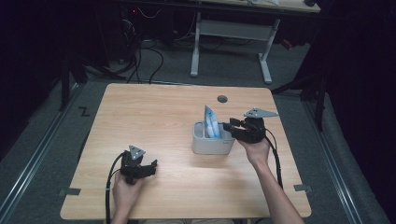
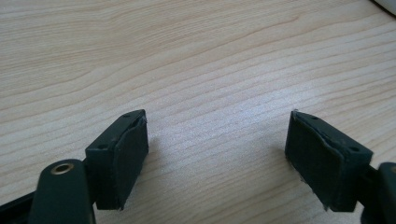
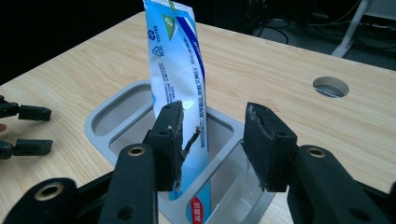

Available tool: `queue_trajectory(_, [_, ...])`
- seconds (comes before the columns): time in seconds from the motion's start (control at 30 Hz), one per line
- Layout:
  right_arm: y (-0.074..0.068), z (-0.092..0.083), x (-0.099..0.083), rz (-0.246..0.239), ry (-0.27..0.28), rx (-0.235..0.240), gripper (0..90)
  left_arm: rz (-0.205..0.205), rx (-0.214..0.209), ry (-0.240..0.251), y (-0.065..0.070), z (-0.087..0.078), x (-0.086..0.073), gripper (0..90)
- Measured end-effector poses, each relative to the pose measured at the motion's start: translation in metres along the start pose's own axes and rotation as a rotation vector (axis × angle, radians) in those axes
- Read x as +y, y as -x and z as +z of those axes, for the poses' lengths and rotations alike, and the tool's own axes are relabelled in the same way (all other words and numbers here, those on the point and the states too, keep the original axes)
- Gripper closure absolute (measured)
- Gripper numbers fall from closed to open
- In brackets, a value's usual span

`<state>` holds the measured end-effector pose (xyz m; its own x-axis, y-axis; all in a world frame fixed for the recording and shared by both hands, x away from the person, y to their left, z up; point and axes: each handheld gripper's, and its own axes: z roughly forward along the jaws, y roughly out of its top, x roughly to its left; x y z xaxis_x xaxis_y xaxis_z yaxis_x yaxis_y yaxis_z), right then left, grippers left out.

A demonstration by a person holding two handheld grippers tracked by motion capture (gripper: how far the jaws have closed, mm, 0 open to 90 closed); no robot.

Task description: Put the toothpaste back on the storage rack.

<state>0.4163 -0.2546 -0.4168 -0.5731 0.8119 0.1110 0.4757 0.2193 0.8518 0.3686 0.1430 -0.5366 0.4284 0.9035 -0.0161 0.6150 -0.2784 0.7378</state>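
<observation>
A grey two-compartment container stands on the wooden table, right of centre. A blue and white pouch stands upright in the compartment nearer my right gripper and sticks out well above the rim. My right gripper hovers at the container's right side with its jaws apart. The pouch is just past the left jaw and neither pad presses on it. My left gripper rests open near the table's front left, with bare wood between its pads; the right gripper view shows it far off.
A round cable hole sits in the table behind the container. Beyond the far edge stand a white desk frame and cables on the dark floor. The container's other compartment looks empty.
</observation>
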Motion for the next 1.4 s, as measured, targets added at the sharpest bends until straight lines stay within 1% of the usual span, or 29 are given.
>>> queue_trajectory(0.2, [-0.001, -0.007, -0.002, -0.012, 0.004, -0.025, 56.9, -0.001, 0.001, 0.0, 0.0, 0.0, 0.0, 21.8])
queue_trajectory(0.27, [-0.001, -0.01, -0.002, -0.024, 0.002, -0.034, 56.9, -0.001, 0.001, 0.0, 0.0, 0.0, 0.0, 21.9])
queue_trajectory(0.4, [0.0, -0.014, -0.003, -0.018, 0.011, -0.037, 56.8, 0.001, 0.001, -0.001, 0.0, 0.0, 0.0, 21.9])
queue_trajectory(0.47, [0.002, -0.018, -0.003, -0.002, 0.016, -0.041, 56.7, -0.002, 0.003, 0.0, 0.0, 0.0, 0.0, 22.0])
queue_trajectory(0.57, [0.003, -0.021, -0.004, -0.004, 0.023, -0.045, 56.6, -0.002, 0.003, 0.0, 0.0, 0.0, 0.0, 22.1])
queue_trajectory(0.77, [0.006, -0.028, -0.007, 0.019, 0.045, -0.045, 56.6, -0.002, 0.003, 0.0, 0.0, 0.0, 0.0, 22.1])
queue_trajectory(0.97, [0.009, -0.032, -0.01, 0.026, 0.046, -0.05, 56.3, -0.002, 0.003, 0.0, 0.0, 0.0, 0.0, 22.1])
queue_trajectory(1.13, [0.01, -0.041, -0.011, 0.03, 0.061, -0.054, 56.0, -0.003, 0.004, -0.001, 0.0, 0.0, 0.0, 22.1])
queue_trajectory(1.4, [0.013, -0.048, -0.015, 0.042, 0.068, -0.061, 55.9, -0.003, 0.004, -0.001, 0.0, 0.0, 0.0, 22.1])
